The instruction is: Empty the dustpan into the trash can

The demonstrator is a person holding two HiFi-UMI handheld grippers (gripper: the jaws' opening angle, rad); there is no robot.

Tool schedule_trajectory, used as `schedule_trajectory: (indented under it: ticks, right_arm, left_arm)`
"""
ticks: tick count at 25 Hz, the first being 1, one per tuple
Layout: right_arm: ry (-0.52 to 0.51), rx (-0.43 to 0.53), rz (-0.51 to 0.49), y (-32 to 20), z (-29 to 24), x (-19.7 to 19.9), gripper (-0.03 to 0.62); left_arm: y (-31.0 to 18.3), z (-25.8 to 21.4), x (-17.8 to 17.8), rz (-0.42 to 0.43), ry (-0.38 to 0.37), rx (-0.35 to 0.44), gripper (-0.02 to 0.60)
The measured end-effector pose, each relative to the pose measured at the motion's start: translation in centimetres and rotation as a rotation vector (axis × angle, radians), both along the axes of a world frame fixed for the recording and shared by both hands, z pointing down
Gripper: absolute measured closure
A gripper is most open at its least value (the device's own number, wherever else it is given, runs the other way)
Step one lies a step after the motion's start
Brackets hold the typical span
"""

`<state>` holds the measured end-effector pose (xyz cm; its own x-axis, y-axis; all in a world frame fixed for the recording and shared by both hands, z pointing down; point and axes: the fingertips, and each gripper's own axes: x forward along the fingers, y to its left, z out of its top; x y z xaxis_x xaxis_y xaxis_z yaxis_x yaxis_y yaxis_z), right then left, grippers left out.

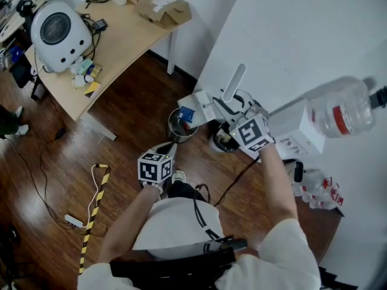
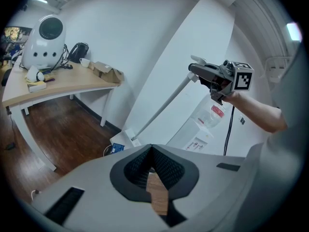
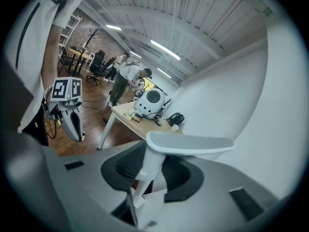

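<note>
So the dustpan (image 1: 196, 107) is judged to be light, stiff plastic. It's nothing fragile, but it's top-heavy in a swingy way, since all the load sits at the far end of a long handle (image 2: 159, 108). The smooth handle could twist if it's held loosely, so a firm hold high up near the T-shaped top is reckoned best. That's exactly where the right gripper (image 3: 145, 175) has it, with its fingers (image 3: 125, 166) clenched on the shaft.

The left gripper (image 2: 152, 149) is kept back from the trash can (image 1: 179, 132), with its fingers (image 2: 166, 170) pressed together on nothing.

The long axis is slanted. The pan (image 2: 126, 138) is pointed down and held right at the trash can's rim, and the handle rises away from the can. Which way the pan's mouth is tipped can't be made out.
</note>
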<state>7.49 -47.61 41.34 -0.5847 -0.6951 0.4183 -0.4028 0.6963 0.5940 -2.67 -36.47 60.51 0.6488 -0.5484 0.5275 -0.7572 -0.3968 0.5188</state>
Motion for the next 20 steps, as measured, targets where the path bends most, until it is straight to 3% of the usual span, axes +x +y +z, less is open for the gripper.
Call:
schedule_trajectory:
  ticks: [10, 20]
  right_arm:
    - [0.045, 0.021, -0.034, 1.6, 0.5, -1.2, 0.467]
    - [0.173, 0.012, -0.114, 4.6, 2.0, -4.3, 0.467]
  left_arm:
    - [1.0, -0.3, -0.1, -0.003, 0.014, 0.004, 0.592]
    - [1.7, -0.9, -0.2, -0.016, 0.054, 0.017, 0.592]
